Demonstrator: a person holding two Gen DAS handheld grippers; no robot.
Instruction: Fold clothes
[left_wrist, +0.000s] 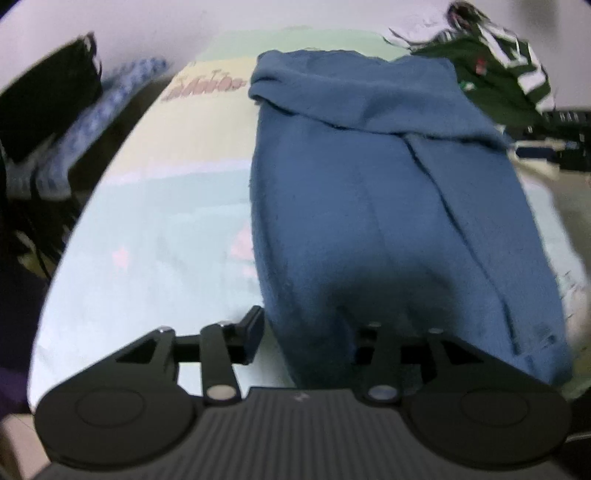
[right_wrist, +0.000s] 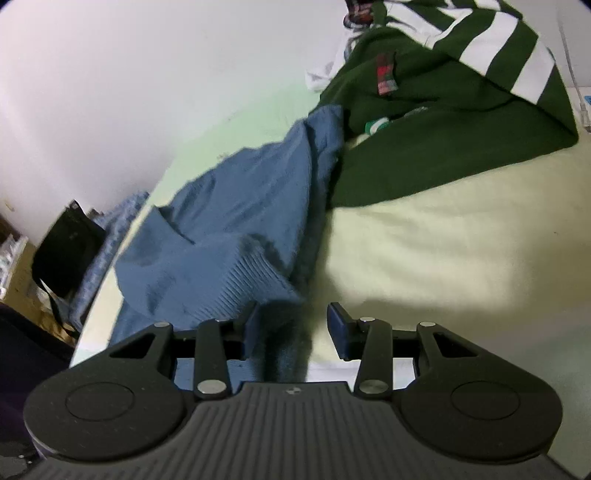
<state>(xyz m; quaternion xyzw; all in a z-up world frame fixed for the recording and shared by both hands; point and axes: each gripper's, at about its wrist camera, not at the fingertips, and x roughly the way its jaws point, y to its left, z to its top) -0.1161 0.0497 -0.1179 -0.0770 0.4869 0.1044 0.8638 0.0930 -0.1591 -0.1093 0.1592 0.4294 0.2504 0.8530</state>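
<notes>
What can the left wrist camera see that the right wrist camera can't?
Only the left wrist view shows the pink pattern and reddish writing printed on the bed sheet. Only the right wrist view shows the blue sweater's ribbed hem and a wide bare stretch of pale sheet. Both show the blue sweater, the green and white striped garment and the black bag.

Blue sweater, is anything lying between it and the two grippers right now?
Nothing visible. The blue sweater reaches right up to the left gripper, and its ribbed hem lies between the open fingers of the right gripper. The green striped garment lies beyond.
</notes>
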